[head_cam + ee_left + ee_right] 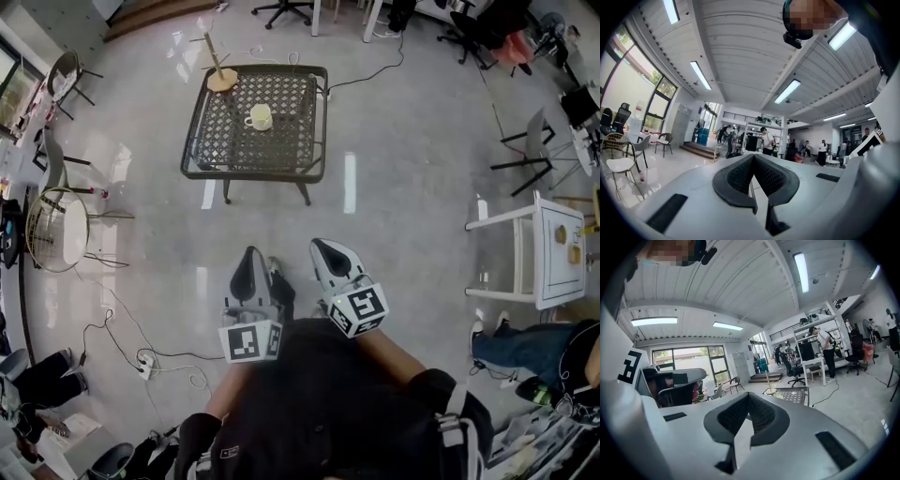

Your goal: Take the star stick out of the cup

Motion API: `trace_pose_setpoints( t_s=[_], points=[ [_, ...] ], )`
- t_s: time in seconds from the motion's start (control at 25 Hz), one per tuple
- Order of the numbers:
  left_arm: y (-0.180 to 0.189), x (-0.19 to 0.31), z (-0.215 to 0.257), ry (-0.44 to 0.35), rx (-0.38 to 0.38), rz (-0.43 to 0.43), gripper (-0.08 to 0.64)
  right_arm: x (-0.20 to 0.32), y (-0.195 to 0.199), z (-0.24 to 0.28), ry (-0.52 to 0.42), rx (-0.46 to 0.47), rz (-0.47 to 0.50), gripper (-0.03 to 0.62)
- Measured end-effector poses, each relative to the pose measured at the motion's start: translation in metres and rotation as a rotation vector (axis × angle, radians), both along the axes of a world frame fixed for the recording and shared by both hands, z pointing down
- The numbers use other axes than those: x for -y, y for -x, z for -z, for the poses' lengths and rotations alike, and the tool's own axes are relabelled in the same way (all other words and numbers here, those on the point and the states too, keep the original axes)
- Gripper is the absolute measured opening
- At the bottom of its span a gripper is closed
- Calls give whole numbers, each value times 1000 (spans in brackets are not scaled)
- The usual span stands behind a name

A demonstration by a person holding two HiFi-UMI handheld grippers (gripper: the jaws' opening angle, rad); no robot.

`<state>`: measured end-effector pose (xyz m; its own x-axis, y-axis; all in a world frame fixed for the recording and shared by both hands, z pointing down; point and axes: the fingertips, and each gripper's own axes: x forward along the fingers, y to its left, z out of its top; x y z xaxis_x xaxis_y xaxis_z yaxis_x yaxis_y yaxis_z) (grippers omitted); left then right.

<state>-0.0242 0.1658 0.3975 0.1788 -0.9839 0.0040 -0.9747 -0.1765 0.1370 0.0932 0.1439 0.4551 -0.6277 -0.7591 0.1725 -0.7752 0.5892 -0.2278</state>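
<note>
A pale cup (260, 116) stands near the middle of a dark mesh table (211, 141) several steps ahead of me. Whether a stick is in it I cannot tell from this distance. A wooden stand (221, 79) with an upright rod sits at the table's far left corner. My left gripper (251, 254) and right gripper (324, 247) are held close to my body, far from the table, pointing forward. In the left gripper view, the left gripper (753, 157) has its jaws together and empty. In the right gripper view, the right gripper (748, 394) is also shut on nothing.
A white round chair (58, 228) stands at the left and a white side table (553, 272) at the right. Cables and a power strip (143, 364) lie on the shiny floor at the lower left. Office chairs line the back. People stand far off by shelves (764, 138).
</note>
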Motion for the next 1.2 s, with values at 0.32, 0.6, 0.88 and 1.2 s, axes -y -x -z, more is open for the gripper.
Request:
trace_pose_setpoints(
  t_s=[0.32, 0.6, 0.88, 1.2],
  points=[
    [53, 94, 9, -9, -13, -32, 15, 97, 50, 2, 16, -31, -46, 11],
    [97, 143, 2, -5, -20, -53, 15, 159, 83, -8, 26, -43, -99, 11],
    [109, 167, -1, 5, -11, -60, 15, 204, 96, -22, 61, -40, -128, 11],
    [119, 224, -10, 10, 1, -47, 15, 274, 104, -61, 161, 10, -152, 11]
  ],
)
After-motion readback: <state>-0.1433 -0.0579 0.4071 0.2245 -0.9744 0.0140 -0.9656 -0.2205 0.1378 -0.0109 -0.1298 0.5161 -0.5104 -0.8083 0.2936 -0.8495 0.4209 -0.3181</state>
